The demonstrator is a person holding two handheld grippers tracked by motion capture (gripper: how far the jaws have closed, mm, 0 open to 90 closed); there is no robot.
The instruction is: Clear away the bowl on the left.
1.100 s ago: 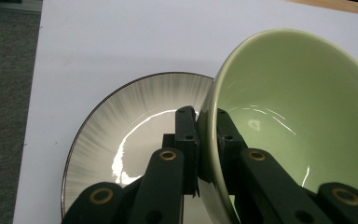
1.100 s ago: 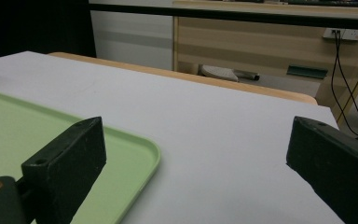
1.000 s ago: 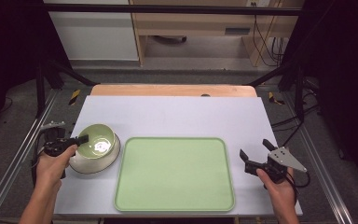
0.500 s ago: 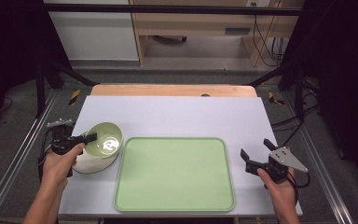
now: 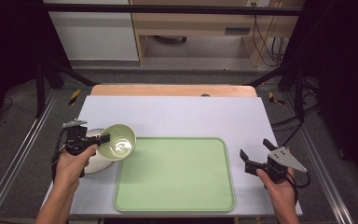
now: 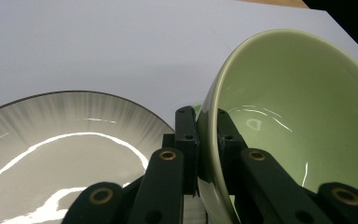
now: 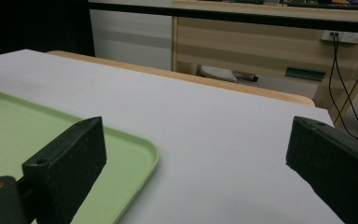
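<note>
From the high view, the left gripper (image 5: 103, 138) pinches the rim of a green bowl (image 5: 117, 142). The bowl is lifted and tipped, so its inside faces up and toward the camera. It hangs over the edge of a white bowl (image 5: 92, 161) that sits on the table (image 5: 177, 114), just beside the left side of the green tray (image 5: 175, 175). The tray has nothing on it. The right gripper (image 5: 255, 162) rests near the right side of the tray, with its jaws wide apart and nothing between them.

From the left gripper view, the two black jaws squeeze the wall of the green bowl (image 6: 298, 121), one jaw inside and one outside. The grip looks tight. The white bowl (image 6: 70, 149) is below and to the side, shiny, with a dark line around its rim. It holds nothing.

From the right gripper view, the jaws stand far apart with only the table (image 7: 223, 130) between them. A corner of the green tray (image 7: 51, 126) lies by one jaw, with nothing on it.

So I think the job is to move the bowls onto the tray. The first part is done: the green bowl is picked up out of the white one. What is left is to carry it over the tray, set it down and let go. The white bowl may need moving too.
</note>
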